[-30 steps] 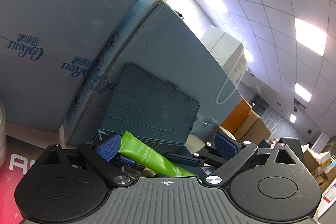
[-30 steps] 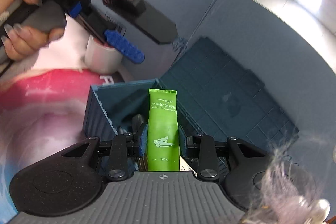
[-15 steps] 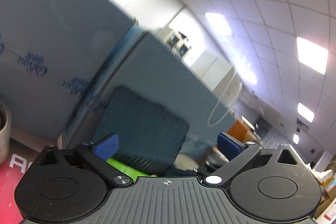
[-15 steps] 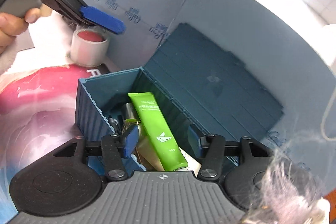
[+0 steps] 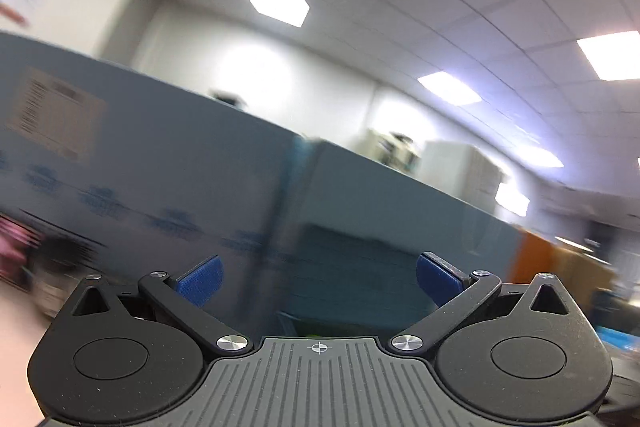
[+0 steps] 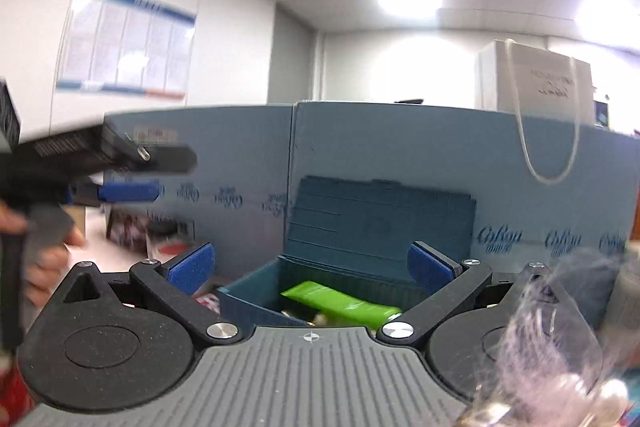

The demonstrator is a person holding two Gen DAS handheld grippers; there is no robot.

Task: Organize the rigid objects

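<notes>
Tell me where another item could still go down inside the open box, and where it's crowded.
Inside the blue box, bare room shows along its left wall, left of the green tube. The middle and right are crowded: the tube lies across them, with small items at its near edge. The right gripper hangs open above; the box's near part is hidden.

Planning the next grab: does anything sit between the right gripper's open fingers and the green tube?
No. In the right wrist view, only air separates the right gripper from the green plastic tube lying in the open blue box.

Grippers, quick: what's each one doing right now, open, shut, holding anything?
Left gripper: open, holding nothing.
Right gripper: open, holding nothing; green tube lies in the blue box.
</notes>
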